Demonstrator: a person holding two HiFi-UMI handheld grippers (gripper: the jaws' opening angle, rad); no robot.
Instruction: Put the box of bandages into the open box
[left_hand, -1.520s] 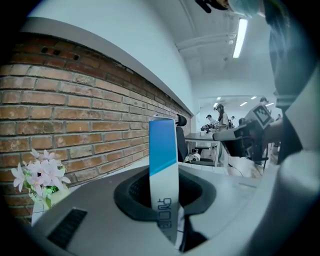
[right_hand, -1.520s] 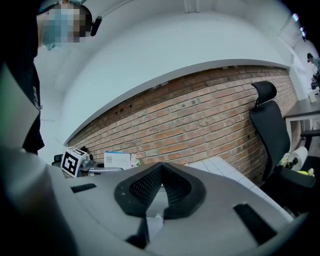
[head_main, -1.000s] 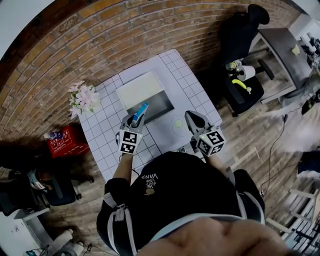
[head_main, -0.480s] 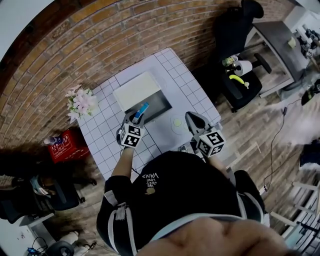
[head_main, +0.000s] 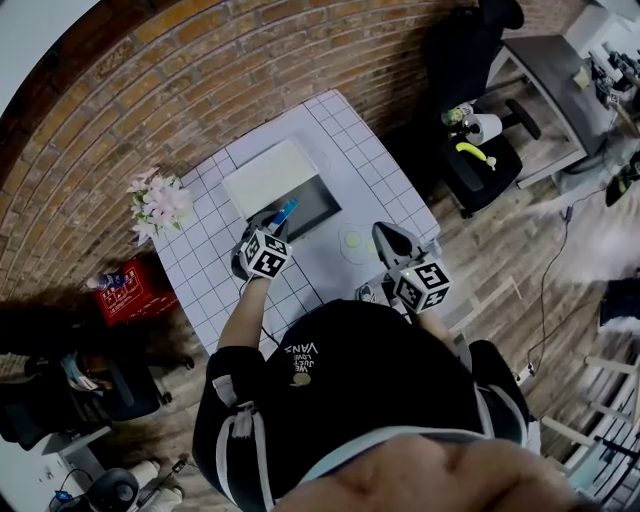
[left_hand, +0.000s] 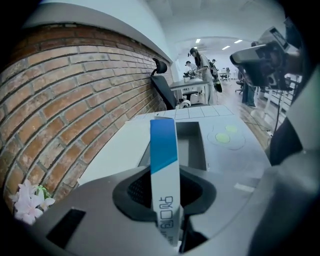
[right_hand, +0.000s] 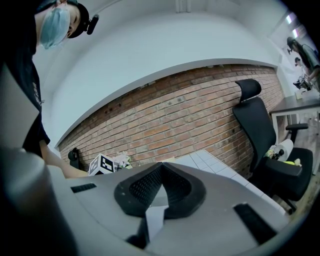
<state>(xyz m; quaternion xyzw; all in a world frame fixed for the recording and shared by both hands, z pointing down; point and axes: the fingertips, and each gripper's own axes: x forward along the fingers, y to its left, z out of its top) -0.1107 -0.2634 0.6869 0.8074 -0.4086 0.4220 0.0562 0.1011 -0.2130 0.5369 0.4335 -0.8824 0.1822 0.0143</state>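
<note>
The bandage box (left_hand: 163, 150) is gripped in the left hand-held gripper (head_main: 272, 226), held above the near rim of the open box (head_main: 322, 192) on the worktop (head_main: 372, 168); insertion and release remain; the right hand-held gripper (head_main: 386, 236) is closed, empty.

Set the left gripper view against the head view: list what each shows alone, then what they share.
Only the left gripper view: black print on the white edge of the bandage box. Only the head view: the red crate beside the table, the person's black top. Both: the left hand-held gripper shut on the bandage box, the open box, the flowers, the brick wall.
</note>
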